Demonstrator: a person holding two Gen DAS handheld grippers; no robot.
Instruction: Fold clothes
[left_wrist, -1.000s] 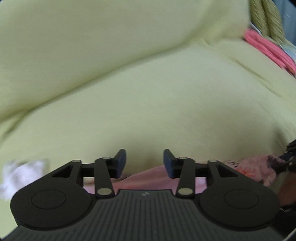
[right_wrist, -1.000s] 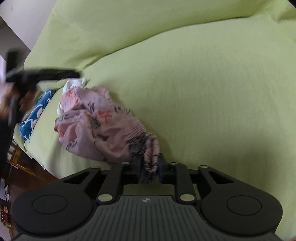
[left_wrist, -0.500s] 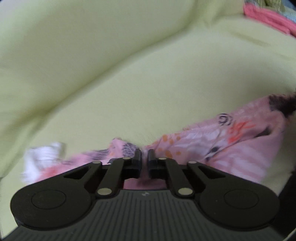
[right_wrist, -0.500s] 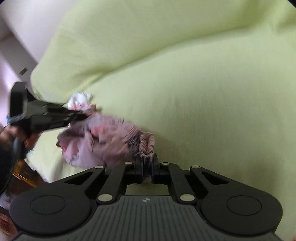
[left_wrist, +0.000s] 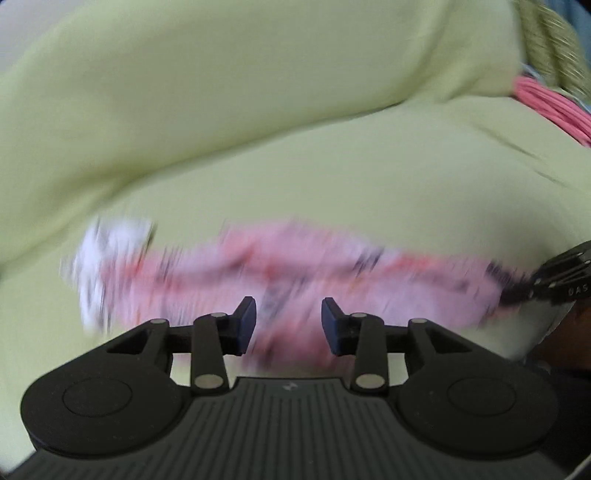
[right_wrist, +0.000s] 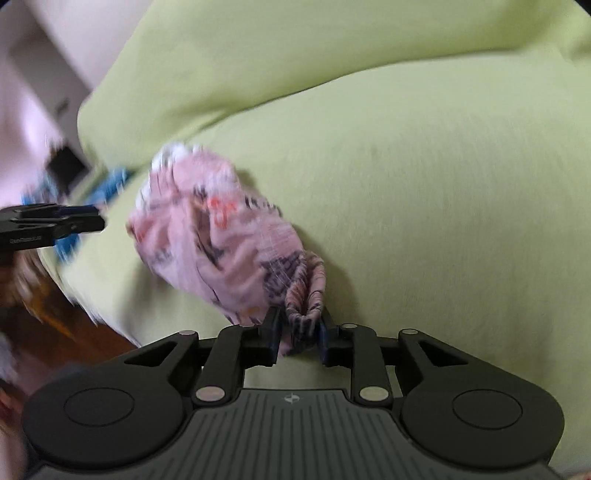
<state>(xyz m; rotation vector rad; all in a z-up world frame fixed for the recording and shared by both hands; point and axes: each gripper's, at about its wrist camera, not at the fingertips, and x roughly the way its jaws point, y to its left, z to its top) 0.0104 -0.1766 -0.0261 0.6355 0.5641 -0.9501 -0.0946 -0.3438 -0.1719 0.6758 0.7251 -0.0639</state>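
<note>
On the lime-green sofa (right_wrist: 424, 192) the pink printed garment (right_wrist: 221, 240) now lies bunched, since our left gripper (left_wrist: 289, 325) has let go and is opening while our right gripper (right_wrist: 297, 334), loosening, still pinches its hem.

Only partial white letters "DAS" readable, on right claw (left_wrist: 517, 291) at frame edge; print on left claw (right_wrist: 98, 218) too blurred.

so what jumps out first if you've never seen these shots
A pink patterned garment lies bunched on a lime-green sofa, one gathered end between the right gripper fingers, whose jaws are opening. The left gripper hangs just above the blurred cloth, jaws opening with nothing pinched. Pink cloth shows far right.
</note>
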